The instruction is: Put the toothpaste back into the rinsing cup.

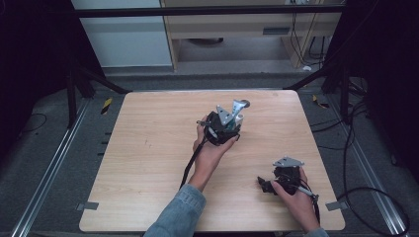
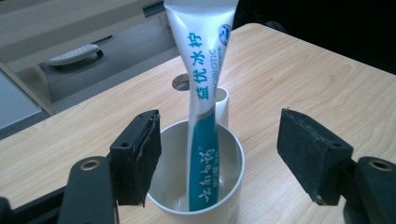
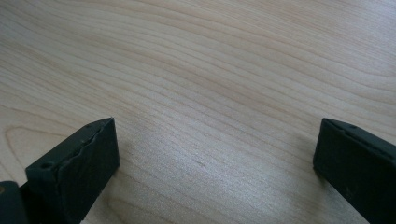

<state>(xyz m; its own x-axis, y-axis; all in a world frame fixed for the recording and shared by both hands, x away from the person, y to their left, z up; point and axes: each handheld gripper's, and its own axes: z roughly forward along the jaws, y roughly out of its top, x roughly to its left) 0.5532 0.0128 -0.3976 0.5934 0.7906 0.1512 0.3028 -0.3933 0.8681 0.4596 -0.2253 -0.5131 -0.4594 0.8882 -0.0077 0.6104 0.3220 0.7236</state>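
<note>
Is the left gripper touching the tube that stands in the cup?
Apart. In the left gripper view, the left gripper has its jaws wide open on either side of the cup, with a clear gap to the tube between them.

White-and-teal tube [image 2: 201, 93] in white cup [image 2: 233, 158], pale wood table [image 2: 327, 93], seemingly.

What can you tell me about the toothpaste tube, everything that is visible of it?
The toothpaste tube looks like soft plastic, white at its wide flat end and teal lower down, with teal and white printed characters. It stands in a white cup, narrow end down and flat end up, leaning toward the cup's far rim. The left gripper is open, one jaw on each side of the cup, not touching the tube.
</note>
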